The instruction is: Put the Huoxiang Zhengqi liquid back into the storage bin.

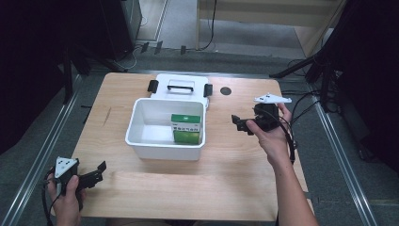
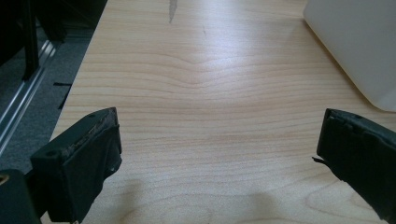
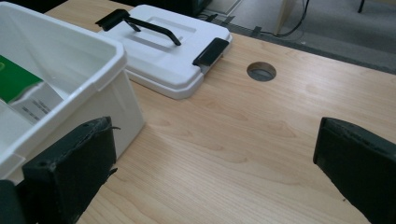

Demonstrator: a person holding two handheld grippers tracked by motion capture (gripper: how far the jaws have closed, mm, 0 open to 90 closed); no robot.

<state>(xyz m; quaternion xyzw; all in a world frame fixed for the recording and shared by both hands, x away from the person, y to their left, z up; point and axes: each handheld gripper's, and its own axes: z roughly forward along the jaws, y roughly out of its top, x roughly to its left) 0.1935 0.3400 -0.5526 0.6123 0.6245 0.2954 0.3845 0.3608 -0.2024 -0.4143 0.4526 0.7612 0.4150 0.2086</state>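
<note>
Your white bin [image 1: 141, 141] sits mid-table [image 1: 226, 174], lid off, a green-and-white carton [image 1: 187, 128] against its right wall. The white lid [image 1: 179, 87] with black handle and clips lies touching behind. Your left gripper [image 1: 96, 172] and right gripper [image 1: 240, 123] gape wide, empty.

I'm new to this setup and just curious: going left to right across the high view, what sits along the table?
Left gripper → open white plastic bin → green and white carton inside it → right gripper.
</note>
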